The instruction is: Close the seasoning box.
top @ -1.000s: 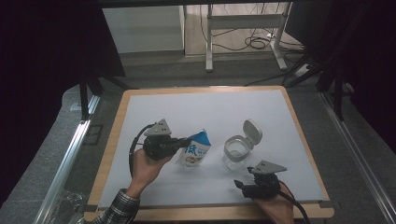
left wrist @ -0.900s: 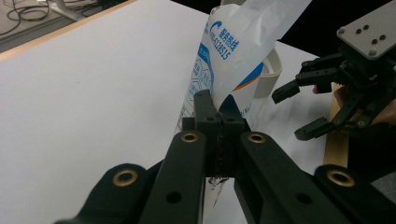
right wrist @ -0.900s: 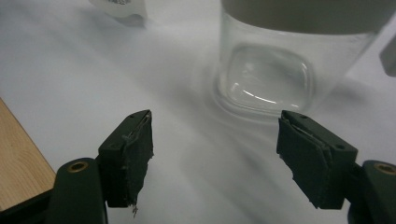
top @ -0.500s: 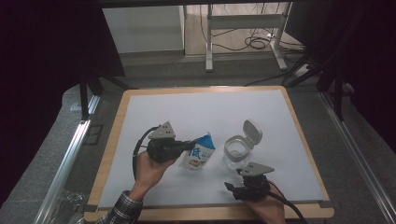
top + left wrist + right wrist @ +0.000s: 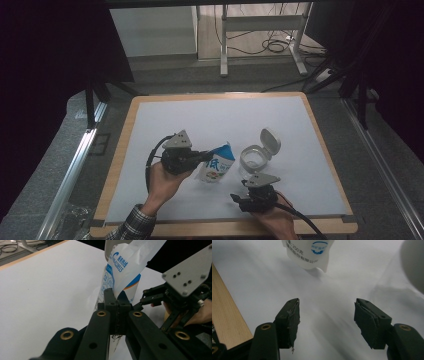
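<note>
Here L tool pinches pouch, top cropped; R tool wide, empty.

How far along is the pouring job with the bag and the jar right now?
Done: the clear jar stands with its lid flipped open. In hand: the left claw is shut on the white bag, tilted beside the jar. Left: nothing visibly poured; the right claw hangs open, empty.

Dim surroundings, bright sheet, slight blur
</note>
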`<act>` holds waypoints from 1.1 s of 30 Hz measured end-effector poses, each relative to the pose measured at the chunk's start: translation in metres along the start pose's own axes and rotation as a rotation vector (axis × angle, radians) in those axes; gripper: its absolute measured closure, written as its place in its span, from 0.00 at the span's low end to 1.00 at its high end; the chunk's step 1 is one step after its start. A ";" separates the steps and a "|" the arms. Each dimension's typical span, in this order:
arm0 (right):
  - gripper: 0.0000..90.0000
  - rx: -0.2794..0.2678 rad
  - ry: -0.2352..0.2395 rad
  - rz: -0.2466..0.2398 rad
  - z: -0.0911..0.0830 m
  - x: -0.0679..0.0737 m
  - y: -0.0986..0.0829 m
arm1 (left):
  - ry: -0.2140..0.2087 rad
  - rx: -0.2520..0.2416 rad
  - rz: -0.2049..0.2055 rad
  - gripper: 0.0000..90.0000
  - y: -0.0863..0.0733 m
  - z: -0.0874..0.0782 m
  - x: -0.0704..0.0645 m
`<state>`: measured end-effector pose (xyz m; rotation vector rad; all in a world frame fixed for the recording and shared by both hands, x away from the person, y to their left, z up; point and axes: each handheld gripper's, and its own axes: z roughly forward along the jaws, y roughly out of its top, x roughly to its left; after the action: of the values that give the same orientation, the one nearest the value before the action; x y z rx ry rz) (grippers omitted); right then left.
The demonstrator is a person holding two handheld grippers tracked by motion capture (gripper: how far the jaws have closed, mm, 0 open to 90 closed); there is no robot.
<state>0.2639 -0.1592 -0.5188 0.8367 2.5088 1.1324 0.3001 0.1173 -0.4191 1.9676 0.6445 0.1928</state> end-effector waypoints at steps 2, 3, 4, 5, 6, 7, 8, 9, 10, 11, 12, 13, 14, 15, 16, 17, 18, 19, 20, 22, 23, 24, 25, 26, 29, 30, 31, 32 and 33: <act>0.43 0.005 0.007 -0.004 0.005 0.002 0.001 | -0.003 0.002 -0.002 1.00 0.001 0.000 -0.001; 0.43 0.007 0.010 -0.007 0.007 0.002 0.002 | -0.005 0.002 -0.004 1.00 0.002 0.000 -0.001; 0.43 0.010 0.017 0.000 0.010 0.004 0.003 | -0.004 0.001 -0.004 1.00 0.002 0.000 -0.002; 0.44 0.011 0.020 -0.005 0.012 0.004 0.003 | -0.004 0.003 -0.004 1.00 0.003 0.000 -0.002; 0.44 0.011 0.025 0.001 0.013 0.005 0.004 | -0.004 0.004 -0.006 1.00 0.003 0.000 -0.002; 0.45 0.011 0.028 0.003 0.014 0.005 0.004 | -0.006 0.002 -0.008 1.00 0.004 0.000 -0.003; 0.46 0.008 0.030 0.005 0.016 0.006 0.005 | -0.008 0.002 -0.008 1.00 0.005 0.000 -0.003; 0.46 0.005 0.032 0.005 0.018 0.006 0.006 | -0.010 0.002 -0.009 1.00 0.006 0.000 -0.003; 0.47 0.003 0.035 0.009 0.019 0.007 0.007 | -0.011 0.002 -0.009 1.00 0.007 -0.001 -0.004; 0.47 0.001 0.032 0.008 0.020 0.007 0.007 | -0.012 0.000 -0.011 1.00 0.008 -0.001 -0.004; 0.47 0.002 0.034 0.018 0.021 0.008 0.009 | -0.013 0.001 -0.011 1.00 0.009 -0.001 -0.004; 0.47 0.001 0.031 0.013 0.023 0.008 0.009 | -0.016 -0.001 -0.015 1.00 0.010 -0.002 -0.005; 0.47 -0.003 0.027 0.015 0.024 0.009 0.011 | -0.017 -0.001 -0.015 1.00 0.011 -0.002 -0.005; 0.47 -0.004 0.022 0.011 0.025 0.009 0.012 | -0.018 -0.002 -0.017 1.00 0.012 -0.003 -0.005; 0.47 -0.009 0.022 0.013 0.026 0.010 0.013 | -0.020 -0.003 -0.016 1.00 0.013 -0.003 -0.005; 0.47 -0.013 0.028 0.024 0.027 0.010 0.014 | -0.021 -0.002 -0.017 1.00 0.014 -0.003 -0.006; 0.47 -0.016 0.031 0.027 0.028 0.010 0.015 | -0.023 -0.004 -0.017 1.00 0.014 -0.004 -0.006; 0.47 -0.018 0.032 0.028 0.030 0.010 0.015 | -0.025 -0.005 -0.019 1.00 0.015 -0.004 -0.006; 0.47 -0.019 0.031 0.035 0.031 0.011 0.016 | -0.028 -0.005 -0.022 1.00 0.016 -0.004 -0.006; 0.47 -0.020 0.025 0.034 0.033 0.011 0.017 | -0.029 -0.008 -0.021 1.00 0.017 -0.005 -0.007; 0.47 -0.024 0.028 0.036 0.034 0.012 0.017 | -0.029 -0.007 -0.022 1.00 0.018 -0.005 -0.007; 0.47 -0.030 0.031 0.034 0.035 0.012 0.018 | -0.029 -0.007 -0.022 1.00 0.018 -0.006 -0.008; 0.47 -0.036 0.033 0.035 0.035 0.013 0.018 | -0.032 -0.008 -0.024 1.00 0.019 -0.006 -0.008; 0.47 -0.036 0.033 0.035 0.035 0.013 0.018 | -0.032 -0.008 -0.024 1.00 0.019 -0.006 -0.008; 0.45 -0.055 0.021 0.027 0.039 0.015 0.021 | -0.037 -0.012 -0.032 1.00 0.021 -0.008 -0.008; 0.44 -0.057 0.015 0.021 0.040 0.016 0.021 | -0.035 -0.011 -0.032 1.00 0.022 -0.008 -0.008; 0.44 -0.058 0.014 0.016 0.041 0.016 0.021 | -0.037 -0.012 -0.035 1.00 0.022 -0.008 -0.008; 0.43 -0.060 0.009 0.009 0.042 0.017 0.021 | -0.039 -0.013 -0.036 1.00 0.023 -0.008 -0.009; 0.43 -0.065 0.001 -0.001 0.043 0.017 0.021 | -0.039 -0.012 -0.037 1.00 0.023 -0.008 -0.009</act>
<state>0.2779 -0.1119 -0.5309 0.8173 2.4586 1.2071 0.2974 0.1112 -0.3936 1.9416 0.6519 0.1352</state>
